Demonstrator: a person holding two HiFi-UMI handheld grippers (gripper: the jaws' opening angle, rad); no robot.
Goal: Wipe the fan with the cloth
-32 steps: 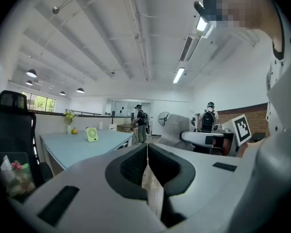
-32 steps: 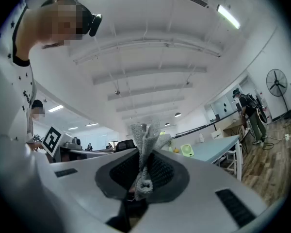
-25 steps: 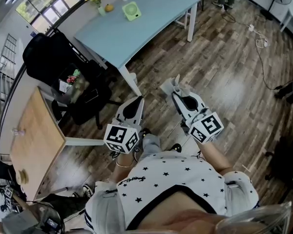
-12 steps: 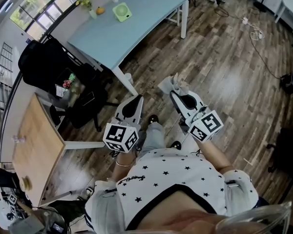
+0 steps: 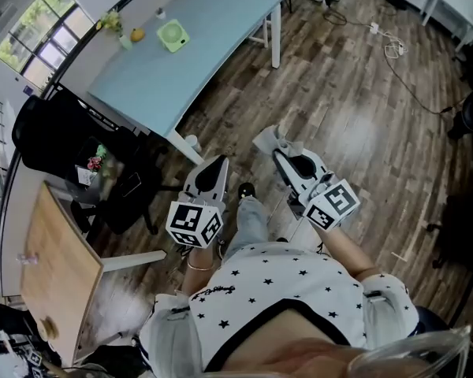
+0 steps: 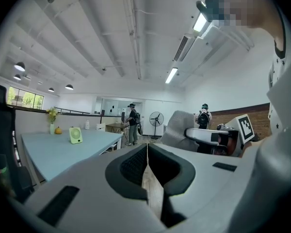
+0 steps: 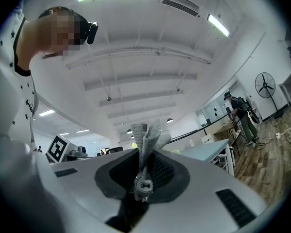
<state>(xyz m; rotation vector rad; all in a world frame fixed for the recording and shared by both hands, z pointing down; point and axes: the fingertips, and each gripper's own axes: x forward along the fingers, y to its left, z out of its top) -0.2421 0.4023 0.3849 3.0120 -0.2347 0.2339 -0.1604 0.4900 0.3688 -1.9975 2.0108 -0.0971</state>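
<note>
Over the brown wood-plank floor (image 5: 355, 124), both tools are held at waist height, well apart from the long light-blue rectangular table (image 5: 197, 50) ahead and to the left. Open floor lies between the person and the table's near edge and runs wide to the right, crossed only by a thin white cable (image 5: 394, 50) at the far side. A black office chair (image 5: 59, 128) stands by the table's left end, and a pale wooden tabletop (image 5: 59, 278) fills the lower left corner.

On the blue table, near its far end, sits the small pale-green square fan (image 5: 173, 35), well away from both tools. Just beyond it are an orange round fruit (image 5: 137, 34) and a small vase of yellowish flowers (image 5: 110, 24). In the left gripper view the fan (image 6: 76, 135) stands upright on the smooth table surface.

The left gripper (image 6: 147, 148) has its grey, ribbed-padded jaws pressed together along a thin seam, with nothing between them. The right gripper (image 7: 146, 154) is clamped on a grey knitted cloth (image 7: 146, 132); the fabric is bunched between the pads and fans out in soft folds past the tips. From the head view the cloth (image 5: 265, 140) sticks out at the front of the right gripper (image 5: 278, 138), beside the left gripper (image 5: 217, 161).
</note>
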